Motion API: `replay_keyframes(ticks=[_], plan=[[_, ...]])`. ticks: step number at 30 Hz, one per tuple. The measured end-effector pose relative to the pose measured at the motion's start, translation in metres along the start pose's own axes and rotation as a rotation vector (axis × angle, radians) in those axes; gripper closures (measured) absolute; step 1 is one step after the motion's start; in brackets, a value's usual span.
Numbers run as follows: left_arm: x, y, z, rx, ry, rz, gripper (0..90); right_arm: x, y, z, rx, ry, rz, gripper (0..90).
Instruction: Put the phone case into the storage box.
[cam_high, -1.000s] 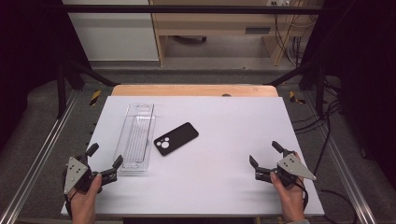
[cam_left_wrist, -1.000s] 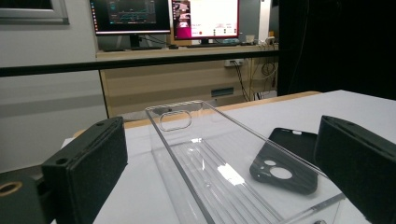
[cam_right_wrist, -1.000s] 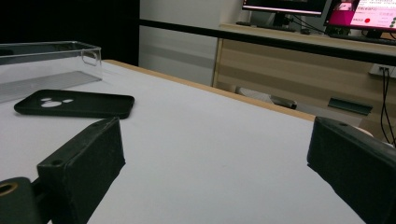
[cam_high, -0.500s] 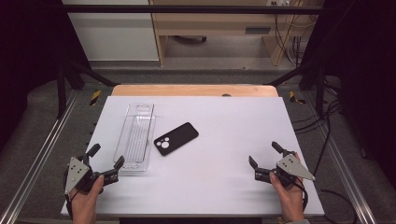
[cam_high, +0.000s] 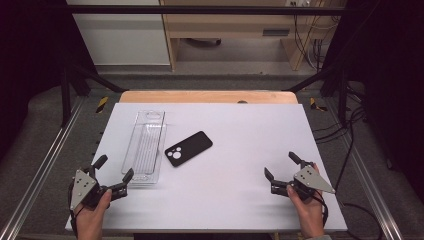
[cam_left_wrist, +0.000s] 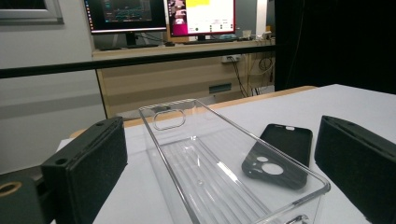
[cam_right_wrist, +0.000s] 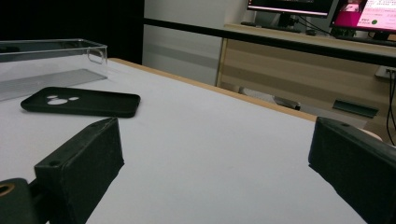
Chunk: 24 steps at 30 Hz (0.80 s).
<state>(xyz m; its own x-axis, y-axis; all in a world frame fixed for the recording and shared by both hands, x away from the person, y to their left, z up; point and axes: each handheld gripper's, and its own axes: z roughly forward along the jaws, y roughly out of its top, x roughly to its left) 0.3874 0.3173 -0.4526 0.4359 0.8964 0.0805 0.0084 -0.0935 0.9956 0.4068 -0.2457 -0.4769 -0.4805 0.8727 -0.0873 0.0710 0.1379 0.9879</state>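
Left gripper (cam_high: 114, 170) jaws spread wide, holding nothing, at near left corner of the table (cam_high: 240, 135), pointing at the near end of the clear tray (cam_high: 145, 148). In the left gripper view the tray (cam_left_wrist: 219, 172) sits right between the jaws, its near end close, not yet touched. Right gripper (cam_high: 280, 166) also spread and empty, near right, well apart from everything. Black phone case (cam_high: 188, 149) lies flat, camera cutouts up, just right of the tray, apart from it; seen past the tray wall in the left gripper view (cam_left_wrist: 280, 151) and far left in the right gripper view (cam_right_wrist: 81, 102). Tray is empty. Likely risks: thin clear wall is slick, so a pinch on one end could slip or tip the tray; pushing forward could slide the tray into the case; flat case is hard to get a jaw under, may skid on the smooth top
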Motion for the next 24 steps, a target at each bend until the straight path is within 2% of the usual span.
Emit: replay_keyframes(ticks=[4, 5, 6, 7, 8, 10, 11, 12, 13, 14, 15, 18, 19, 21, 22, 23, 24], plan=[[-0.003, 0.006, -0.002, 0.003, 0.009, 0.007, 1.9, 0.000, 0.000, 0.000, 0.001, 0.000, -0.004, 3.1], [-0.005, 0.008, -0.002, 0.013, 0.015, 0.023, 1.9, 0.000, 0.000, -0.001, -0.001, 0.000, 0.000, 3.1], [-0.010, 0.014, -0.001, 0.037, 0.023, 0.069, 1.9, -0.001, 0.000, 0.000, 0.004, -0.002, 0.002, 3.1], [-0.010, 0.014, -0.001, 0.037, 0.023, 0.069, 1.8, -0.001, 0.000, 0.000, 0.004, -0.002, 0.002, 3.1], [-0.014, 0.020, 0.002, 0.063, 0.012, 0.100, 1.8, -0.002, 0.000, -0.001, 0.002, -0.003, 0.001, 3.1], [-0.024, 0.032, 0.009, 0.099, -0.024, 0.127, 1.7, -0.001, 0.000, -0.001, 0.002, -0.005, 0.000, 3.1], [-0.024, 0.032, 0.009, 0.099, -0.024, 0.127, 1.7, -0.001, 0.000, -0.001, 0.002, -0.005, 0.000, 3.1], [-0.031, 0.038, 0.013, 0.120, -0.036, 0.151, 1.7, -0.001, 0.000, -0.001, 0.001, -0.006, 0.003, 3.1], [-0.031, 0.038, 0.013, 0.120, -0.036, 0.151, 1.8, -0.001, 0.000, -0.001, 0.001, -0.006, 0.003, 3.1], [-0.039, 0.044, 0.015, 0.131, -0.040, 0.175, 1.8, -0.001, 0.000, -0.001, 0.003, -0.004, 0.000, 3.1], [-0.039, 0.044, 0.015, 0.131, -0.040, 0.175, 1.9, -0.001, 0.000, -0.001, 0.003, -0.004, 0.000, 3.1], [-0.051, 0.048, 0.017, 0.144, -0.063, 0.189, 1.9, -0.001, 0.002, -0.002, -0.004, 0.007, -0.008, 3.2], [-0.057, 0.050, 0.020, 0.150, -0.074, 0.213, 1.9, -0.001, 0.002, -0.002, -0.005, 0.008, -0.009, 3.2], [-0.060, 0.052, 0.021, 0.160, -0.071, 0.219, 2.0, -0.001, 0.003, -0.003, -0.008, 0.009, -0.010, 3.2], [-0.064, 0.053, 0.021, 0.169, -0.059, 0.230, 2.2, 0.000, 0.003, -0.003, -0.010, 0.005, -0.010, 3.2], [-0.075, 0.055, 0.023, 0.176, -0.069, 0.252, 2.3, 0.001, 0.003, -0.004, -0.013, 0.000, -0.007, 2.9], [-0.075, 0.055, 0.023, 0.176, -0.069, 0.252, 2.3, 0.001, 0.003, -0.004, -0.013, 0.000, -0.007, 2.9]])
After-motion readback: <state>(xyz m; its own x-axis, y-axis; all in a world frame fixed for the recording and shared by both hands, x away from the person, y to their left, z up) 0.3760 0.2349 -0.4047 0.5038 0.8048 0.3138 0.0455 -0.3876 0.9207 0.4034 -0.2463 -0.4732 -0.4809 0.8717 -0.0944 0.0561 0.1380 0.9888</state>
